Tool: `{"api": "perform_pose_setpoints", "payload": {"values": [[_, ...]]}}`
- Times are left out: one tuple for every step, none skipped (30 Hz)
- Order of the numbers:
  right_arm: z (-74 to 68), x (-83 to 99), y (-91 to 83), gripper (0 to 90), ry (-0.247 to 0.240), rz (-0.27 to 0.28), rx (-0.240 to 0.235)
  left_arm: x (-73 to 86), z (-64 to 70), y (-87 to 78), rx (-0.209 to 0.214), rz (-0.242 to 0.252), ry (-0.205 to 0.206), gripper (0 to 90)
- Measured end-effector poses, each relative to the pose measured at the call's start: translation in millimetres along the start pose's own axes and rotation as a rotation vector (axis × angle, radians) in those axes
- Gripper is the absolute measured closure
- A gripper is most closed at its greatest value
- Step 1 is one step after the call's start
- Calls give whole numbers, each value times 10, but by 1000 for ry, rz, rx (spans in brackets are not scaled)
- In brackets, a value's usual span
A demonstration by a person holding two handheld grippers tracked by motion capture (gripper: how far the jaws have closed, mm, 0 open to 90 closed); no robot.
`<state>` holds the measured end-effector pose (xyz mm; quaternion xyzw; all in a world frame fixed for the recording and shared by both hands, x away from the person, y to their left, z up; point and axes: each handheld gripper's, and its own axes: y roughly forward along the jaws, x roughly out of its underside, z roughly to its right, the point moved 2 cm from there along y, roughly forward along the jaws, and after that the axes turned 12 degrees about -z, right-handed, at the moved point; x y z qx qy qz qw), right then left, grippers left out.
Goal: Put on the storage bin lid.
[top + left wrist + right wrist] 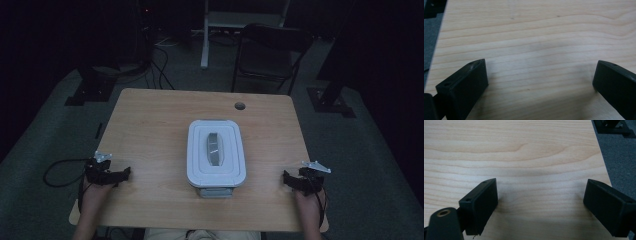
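Observation:
A white lidded plastic box (216,152) with a grey handle (214,148) on its lid stands in the middle of the wooden table (150,130). My left gripper (118,174) rests on the table near its left front edge, well left of the box. In the left gripper view its jaws stand wide apart over bare wood, so the left gripper (540,77) is open and empty. My right gripper (290,179) lies near the right front edge, right of the box. The right gripper (541,195) is open too, with only wood grain between its jaws.
A round cable hole (240,106) sits near the table's far edge. A dark chair (270,52) and a white stand (206,35) are behind the table. Black cables (60,172) trail off the left side onto grey carpet (621,157).

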<state>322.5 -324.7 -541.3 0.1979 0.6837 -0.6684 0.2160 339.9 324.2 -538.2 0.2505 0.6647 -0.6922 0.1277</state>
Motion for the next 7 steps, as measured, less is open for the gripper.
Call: {"api": "perform_pose_setpoints", "payload": {"values": [[-1, -3, 2, 118, 0, 0, 0, -1, -1, 1, 1, 0, 1, 4], [0, -3, 2, 118, 0, 0, 0, -1, -1, 1, 1, 0, 1, 4], [0, -3, 2, 118, 0, 0, 0, -1, -1, 1, 1, 1, 1, 4], [0, -3, 2, 118, 0, 0, 0, -1, -1, 2, 1, 1, 1, 4], [1, -3, 2, 119, 0, 0, 0, -1, -1, 1, 1, 0, 1, 4], [1, -4, 3, 119, 1, 0, 0, -1, -1, 1, 1, 0, 1, 4], [2, -5, 4, 119, 0, 1, 1, -1, -1, 1, 1, 0, 1, 4]]}}
